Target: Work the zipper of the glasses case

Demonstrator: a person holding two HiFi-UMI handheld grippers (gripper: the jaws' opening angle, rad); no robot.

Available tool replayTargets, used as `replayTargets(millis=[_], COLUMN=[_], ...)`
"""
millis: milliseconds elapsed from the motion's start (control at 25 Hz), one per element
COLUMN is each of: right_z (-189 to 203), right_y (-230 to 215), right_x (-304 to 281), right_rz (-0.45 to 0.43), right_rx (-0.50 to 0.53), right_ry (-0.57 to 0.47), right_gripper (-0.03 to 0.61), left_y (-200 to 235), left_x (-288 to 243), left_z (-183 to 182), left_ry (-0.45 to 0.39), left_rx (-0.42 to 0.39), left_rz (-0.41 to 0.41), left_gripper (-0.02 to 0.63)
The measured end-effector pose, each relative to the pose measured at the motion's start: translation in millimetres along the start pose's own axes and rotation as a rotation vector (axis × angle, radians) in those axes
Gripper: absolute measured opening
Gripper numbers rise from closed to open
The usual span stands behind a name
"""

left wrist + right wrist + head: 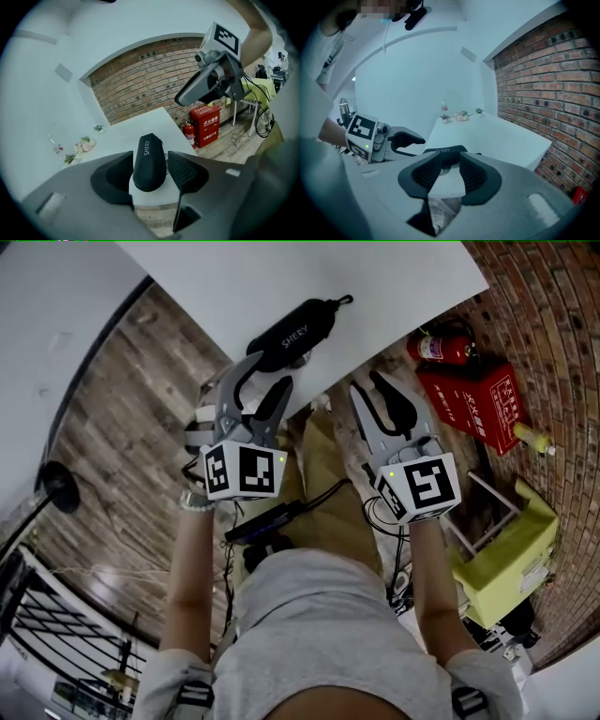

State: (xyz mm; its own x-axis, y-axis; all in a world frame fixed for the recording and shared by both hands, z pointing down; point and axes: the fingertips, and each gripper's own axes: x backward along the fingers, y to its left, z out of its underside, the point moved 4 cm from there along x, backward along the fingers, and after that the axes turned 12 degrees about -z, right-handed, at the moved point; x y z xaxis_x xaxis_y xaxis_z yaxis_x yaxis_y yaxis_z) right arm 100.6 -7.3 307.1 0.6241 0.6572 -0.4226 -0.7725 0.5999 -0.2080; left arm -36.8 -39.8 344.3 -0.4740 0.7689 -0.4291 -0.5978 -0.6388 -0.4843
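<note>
The left gripper (265,381), jaws spread wide and empty, is framing the black oblong semi-stiff glasses case (295,332) lying at the white table's (281,273) near edge, the right gripper (368,385) hovering half-open beside it; likely light and slippery, the case is wanting bracing across its body and pinching at its zipper pull (343,301).

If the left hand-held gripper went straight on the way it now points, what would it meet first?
Most likely the black glasses case on the white table: it lies straight ahead of the left hand-held gripper, framed by its open jaws; depth is unclear.
</note>
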Motion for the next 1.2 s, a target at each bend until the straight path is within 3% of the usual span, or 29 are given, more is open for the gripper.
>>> replayTargets(millis=[400, 1200], right_z=[9.6, 6.2], right_y=[-1.5, -16.8], right_x=[-3.6, -26.3], right_rz=[-0.009, -0.061], right_rx=[-0.017, -0.003], right_ry=[0.018, 0.03], right_gripper=[0.12, 0.109], left_y=[-18.6, 0.6], left_x=[-13.5, -33.5], left_z=[8.8, 27.1], left_ry=[0.043, 0.114], left_rx=[-0.097, -0.094], left_rz=[0.004, -0.066], left_gripper=[0.255, 0.265])
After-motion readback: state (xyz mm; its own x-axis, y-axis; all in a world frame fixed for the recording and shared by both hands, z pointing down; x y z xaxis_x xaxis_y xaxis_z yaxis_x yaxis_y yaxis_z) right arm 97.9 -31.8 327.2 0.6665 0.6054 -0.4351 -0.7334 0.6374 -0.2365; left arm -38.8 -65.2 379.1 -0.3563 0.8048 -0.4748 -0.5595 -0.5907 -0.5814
